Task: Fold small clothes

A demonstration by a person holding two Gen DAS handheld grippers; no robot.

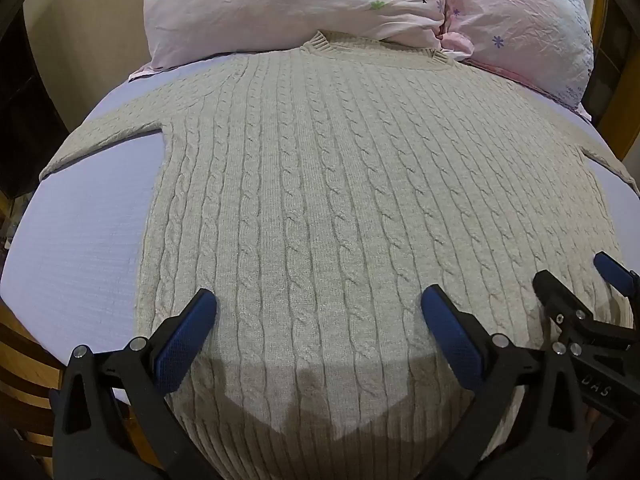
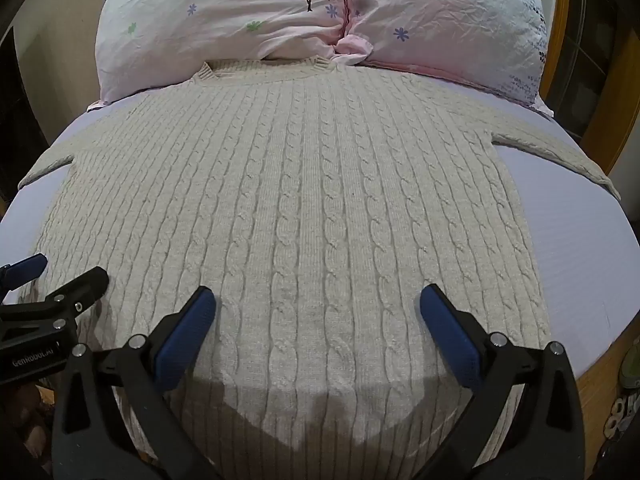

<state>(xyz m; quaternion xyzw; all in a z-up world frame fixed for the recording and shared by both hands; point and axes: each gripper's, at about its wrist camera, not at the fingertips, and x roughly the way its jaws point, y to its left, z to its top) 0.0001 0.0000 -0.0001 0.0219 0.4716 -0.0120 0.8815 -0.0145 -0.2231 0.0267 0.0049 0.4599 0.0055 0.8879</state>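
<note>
Bed (image 1: 72, 240) in pale lilac sheeting carries everything; I take the sweater as my landmark. Cream cable-knit sweater (image 1: 320, 200) lies flat and spread on it, sleeves out to both sides, hem toward me. Beyond its collar sit two pink flowered pillows (image 1: 288, 4), touching the neckline. Over the hem's left part hovers my left gripper (image 1: 318, 316), fingers spread wide, grasping nothing. Over the hem's right part hovers my right gripper (image 2: 318, 314), likewise released.
</note>
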